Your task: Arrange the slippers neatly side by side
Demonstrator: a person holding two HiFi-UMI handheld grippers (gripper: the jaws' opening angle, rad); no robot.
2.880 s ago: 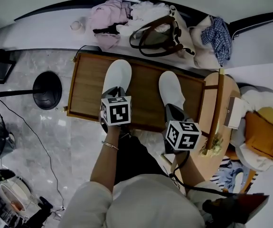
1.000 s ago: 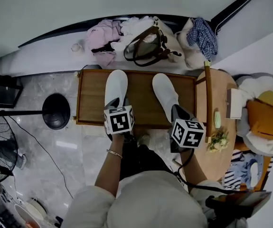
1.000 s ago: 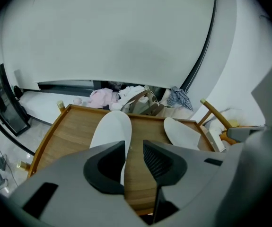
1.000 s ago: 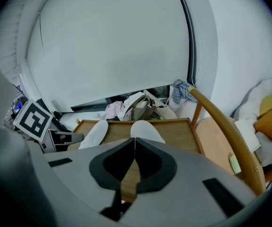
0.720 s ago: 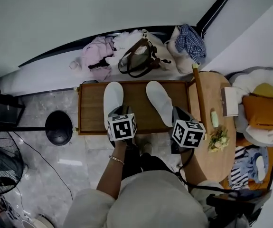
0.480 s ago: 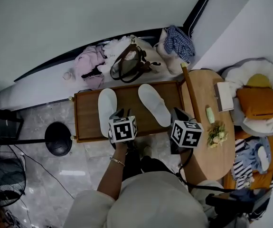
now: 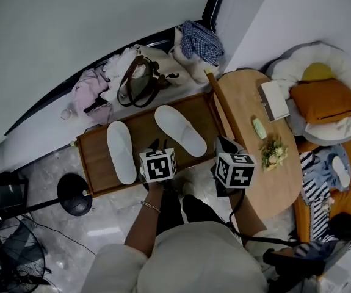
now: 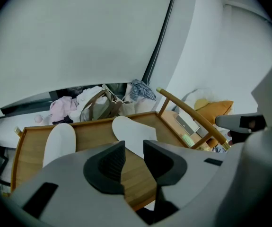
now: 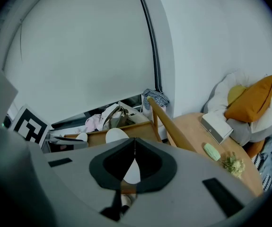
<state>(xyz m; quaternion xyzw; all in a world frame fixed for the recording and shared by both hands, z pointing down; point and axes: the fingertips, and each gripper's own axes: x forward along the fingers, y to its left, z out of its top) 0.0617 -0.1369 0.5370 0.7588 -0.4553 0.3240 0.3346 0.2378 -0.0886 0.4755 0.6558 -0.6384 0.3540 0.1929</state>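
- Head view: on the wooden tray (image 7: pixel 148 133) the left slipper (image 7: pixel 121 152) and right slipper (image 7: pixel 180 130) lie well apart, angled differently; I judge them not yet neatly paired
- the left gripper (image 8: pixel 133 151) has its jaws apart, empty; the right gripper (image 9: pixel 135 148) is closed on nothing; both hang clear of the slippers

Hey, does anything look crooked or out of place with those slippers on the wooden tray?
Yes. The two white slippers are not lined up: the right slipper lies at a clear slant compared with the left slipper, and a wide strip of bare tray shows between them.
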